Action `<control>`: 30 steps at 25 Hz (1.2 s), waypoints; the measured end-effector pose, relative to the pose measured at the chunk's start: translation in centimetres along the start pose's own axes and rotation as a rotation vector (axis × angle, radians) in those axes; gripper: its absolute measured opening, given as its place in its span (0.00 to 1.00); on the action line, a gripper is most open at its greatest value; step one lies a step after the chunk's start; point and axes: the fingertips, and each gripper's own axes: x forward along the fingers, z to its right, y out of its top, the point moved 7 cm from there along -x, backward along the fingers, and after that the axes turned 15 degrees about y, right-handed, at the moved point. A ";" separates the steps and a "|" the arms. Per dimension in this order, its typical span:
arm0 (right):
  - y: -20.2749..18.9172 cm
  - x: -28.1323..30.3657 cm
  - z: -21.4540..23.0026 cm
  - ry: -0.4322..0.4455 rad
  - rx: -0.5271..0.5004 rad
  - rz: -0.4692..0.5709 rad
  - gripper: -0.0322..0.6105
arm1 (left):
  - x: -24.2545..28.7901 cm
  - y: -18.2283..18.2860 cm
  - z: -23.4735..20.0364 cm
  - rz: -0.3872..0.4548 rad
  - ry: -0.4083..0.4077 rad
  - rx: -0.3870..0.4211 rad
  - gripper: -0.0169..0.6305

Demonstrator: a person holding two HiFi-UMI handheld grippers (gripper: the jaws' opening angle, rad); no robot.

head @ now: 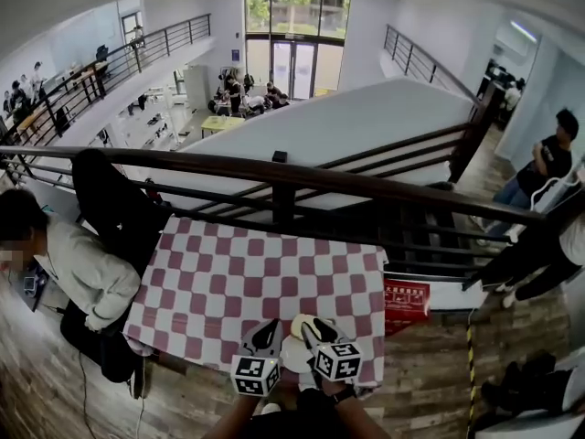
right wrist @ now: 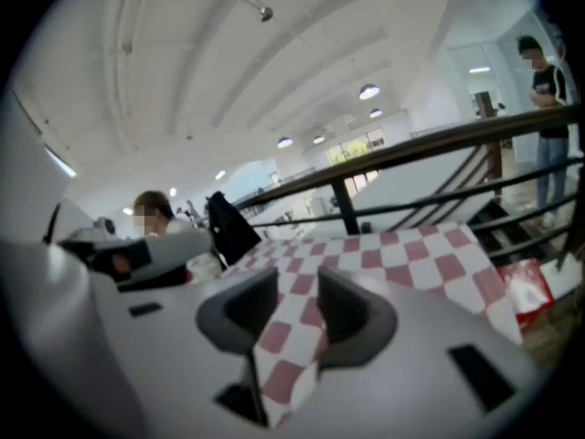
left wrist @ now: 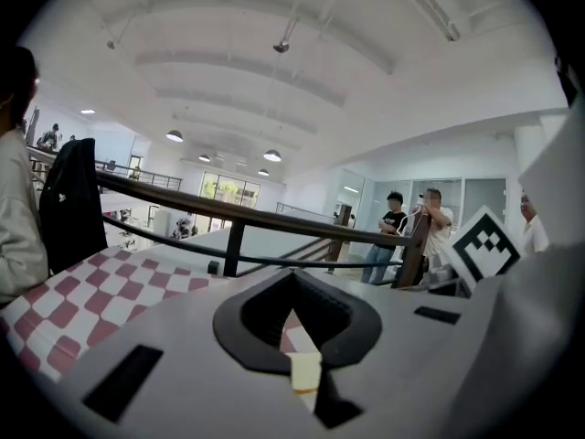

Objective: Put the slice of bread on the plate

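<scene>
No slice of bread and no plate shows in any view. A table under a red-and-white checked cloth fills the middle of the head view, with nothing lying on it. Both grippers hover side by side over the cloth's near edge. My left gripper has its dark jaw tips touching, nothing between them. My right gripper holds its jaws apart; only the checked cloth shows through the gap. The right gripper's marker cube appears at the right of the left gripper view.
A dark metal railing runs along the table's far side, with a drop to a lower floor behind it. A seated person is at the table's left end, a black jacket hangs nearby. A red sign sits at the right edge.
</scene>
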 end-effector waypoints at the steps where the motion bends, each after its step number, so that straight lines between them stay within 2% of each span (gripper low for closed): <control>1: 1.6 -0.2 -1.3 0.026 -0.035 0.036 0.24 | 0.0 1.1 0.1 0.022 -0.007 -0.001 0.05; 3: 4.2 -1.3 -3.2 0.020 -0.134 0.087 0.14 | 0.2 2.6 1.0 0.051 -0.034 -0.002 0.05; 5: 5.9 -3.0 -4.1 -0.028 -0.208 0.136 0.08 | 0.3 3.6 2.3 0.080 -0.066 0.015 0.05; 12: 8.8 -6.0 -7.0 -0.149 -0.399 0.226 0.07 | -2.1 8.2 4.7 0.221 -0.133 0.051 0.05; 17: 10.8 -6.6 -9.0 -0.171 -0.428 0.289 0.07 | -3.1 11.2 4.8 0.276 -0.169 0.093 0.05; 21: 10.9 -7.2 -6.3 -0.175 -0.437 0.317 0.07 | -1.3 10.3 6.5 0.295 -0.169 0.101 0.05; 30: 11.0 -8.9 -3.9 -0.235 -0.410 0.335 0.07 | -0.2 9.8 7.9 0.285 -0.187 0.107 0.05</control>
